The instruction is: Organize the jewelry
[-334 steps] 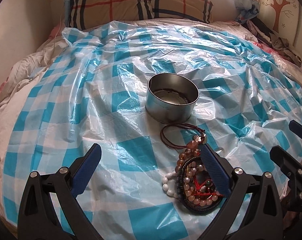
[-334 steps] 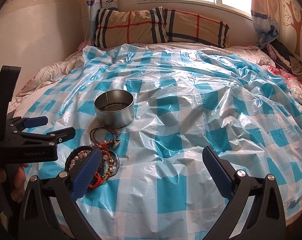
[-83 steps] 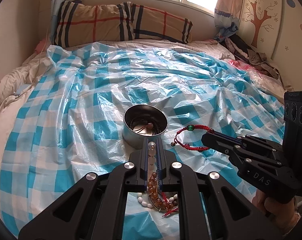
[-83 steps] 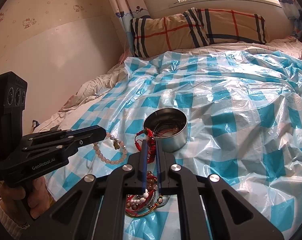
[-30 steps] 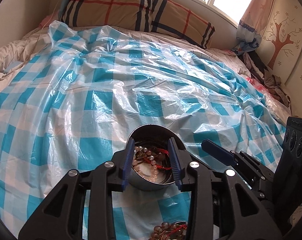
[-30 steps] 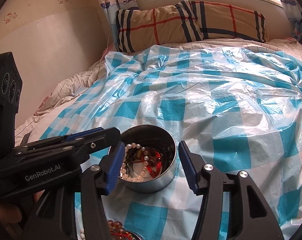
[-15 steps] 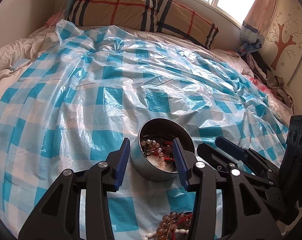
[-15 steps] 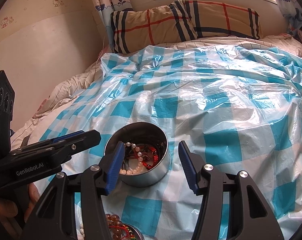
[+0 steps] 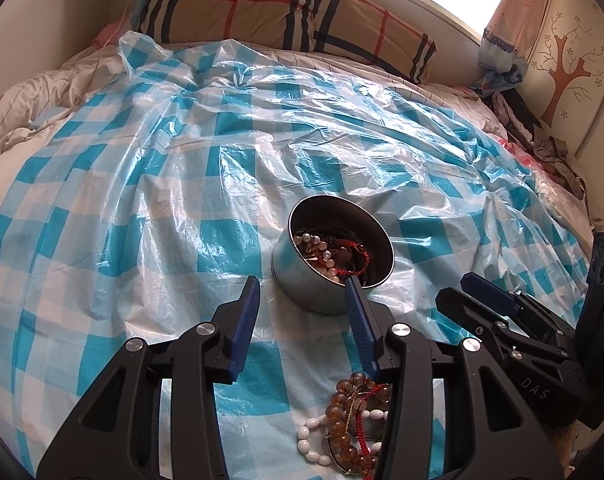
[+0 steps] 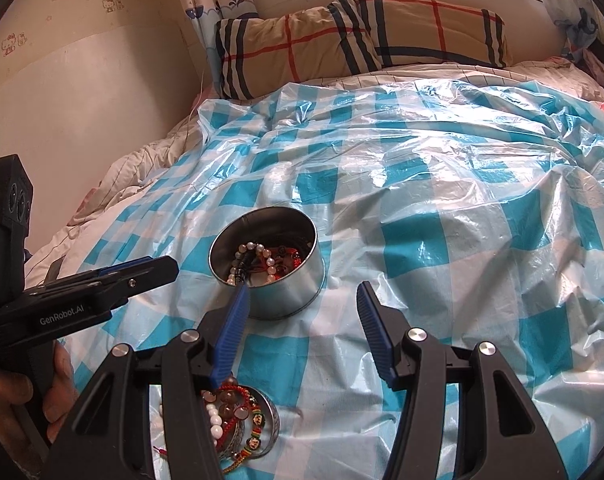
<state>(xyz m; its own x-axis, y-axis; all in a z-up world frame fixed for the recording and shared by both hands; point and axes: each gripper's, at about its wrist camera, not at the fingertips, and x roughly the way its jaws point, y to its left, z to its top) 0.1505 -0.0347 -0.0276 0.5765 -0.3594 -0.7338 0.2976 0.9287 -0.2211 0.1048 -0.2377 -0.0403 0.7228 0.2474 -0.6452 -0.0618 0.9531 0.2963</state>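
Note:
A round metal tin (image 9: 302,276) stands on the blue-checked plastic sheet (image 9: 162,200) and holds a pearl strand, a red cord bracelet and dark cords. It also shows in the right wrist view (image 10: 290,284). My left gripper (image 9: 302,286) is open and empty, just short of the tin. My right gripper (image 10: 304,294) is open and empty, close to the tin's near side. A pile of jewelry (image 9: 354,424) with amber beads, white beads and red cord lies behind the left fingers. The pile (image 10: 238,420) also lies under the right gripper.
Striped pillows (image 9: 286,20) lie at the head of the bed under a window. A wall (image 10: 82,100) runs along the left. Clothes (image 9: 542,148) are heaped at the far right. The sheet (image 10: 462,200) is wrinkled and spreads wide to the right.
Both grippers have opened wider and drawn back from the tin. The pearl strand and red bracelet, carried 2.8 s ago, now lie inside the tin.

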